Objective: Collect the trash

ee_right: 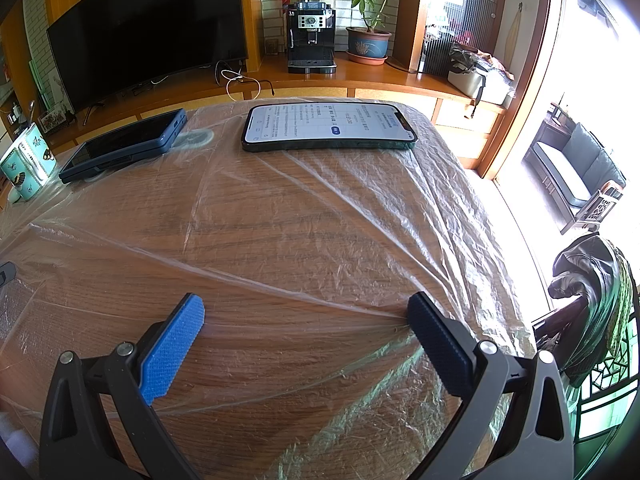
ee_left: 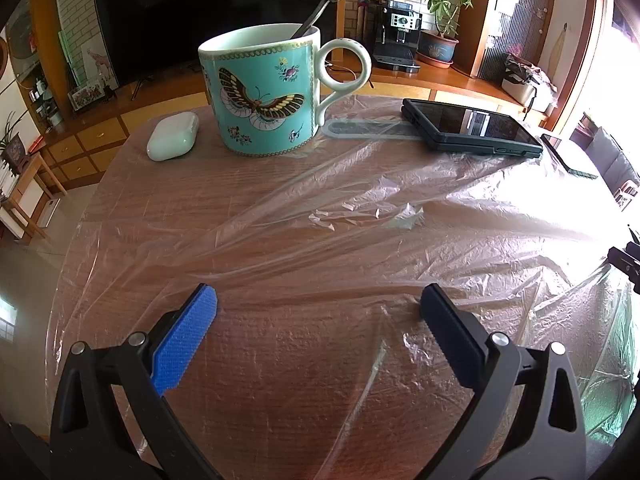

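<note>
A clear, crinkled plastic sheet (ee_left: 380, 208) lies spread over the round wooden table (ee_left: 280, 360); it also shows in the right wrist view (ee_right: 320, 208). My left gripper (ee_left: 320, 300) is open just above the sheet near the table's front edge, holding nothing. My right gripper (ee_right: 306, 308) is open, low over the sheet; a taut fold of plastic touches its right finger (ee_right: 432, 336). A small crumpled ridge of plastic (ee_left: 368, 216) sits mid-table.
A turquoise butterfly mug (ee_left: 264, 92) with a spoon, a white earbud case (ee_left: 173, 136) and a dark cased device (ee_left: 472, 126) stand on the sheet at the back. A lit phone (ee_right: 330, 126) lies at the far side. A chair with clothes (ee_right: 592, 292) stands right.
</note>
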The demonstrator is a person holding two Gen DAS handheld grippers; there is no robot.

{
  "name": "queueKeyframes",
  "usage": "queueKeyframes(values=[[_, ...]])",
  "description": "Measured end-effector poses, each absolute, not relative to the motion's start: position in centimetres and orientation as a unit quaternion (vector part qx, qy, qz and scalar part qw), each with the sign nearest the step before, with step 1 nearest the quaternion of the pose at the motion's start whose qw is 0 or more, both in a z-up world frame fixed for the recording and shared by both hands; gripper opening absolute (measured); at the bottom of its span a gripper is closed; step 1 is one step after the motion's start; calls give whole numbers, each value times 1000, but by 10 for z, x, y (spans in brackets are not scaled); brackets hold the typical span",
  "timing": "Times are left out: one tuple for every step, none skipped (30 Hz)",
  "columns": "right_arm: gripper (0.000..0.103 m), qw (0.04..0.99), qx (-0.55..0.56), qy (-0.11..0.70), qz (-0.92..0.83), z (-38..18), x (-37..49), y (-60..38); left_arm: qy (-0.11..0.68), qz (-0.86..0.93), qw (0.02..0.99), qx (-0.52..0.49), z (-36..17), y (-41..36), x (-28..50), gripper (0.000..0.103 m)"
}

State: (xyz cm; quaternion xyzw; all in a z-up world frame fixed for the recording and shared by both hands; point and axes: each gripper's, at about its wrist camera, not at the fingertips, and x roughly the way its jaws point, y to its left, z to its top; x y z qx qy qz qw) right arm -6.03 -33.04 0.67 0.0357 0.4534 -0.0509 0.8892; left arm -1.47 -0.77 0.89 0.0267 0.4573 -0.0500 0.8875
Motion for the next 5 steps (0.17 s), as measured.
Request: queueKeyframes(values=[[99, 889, 36, 453, -51, 7, -60, -330, 457, -50, 888, 27, 9, -8, -15, 102], [99, 889, 36, 453, -51, 7, -60, -330, 457, -50, 888, 27, 9, -9, -16, 102], [99, 889, 36, 453, -51, 7, -60, -330, 457, -50, 888, 26, 9, -9, -16, 102], [99, 889, 36, 453, -51, 7, -60, -330, 457, -50, 888, 26, 9, -9, -16, 102], [99, 889, 36, 453, -51, 7, -60, -330, 457, -50, 888, 26, 9, -9, -16, 102]])
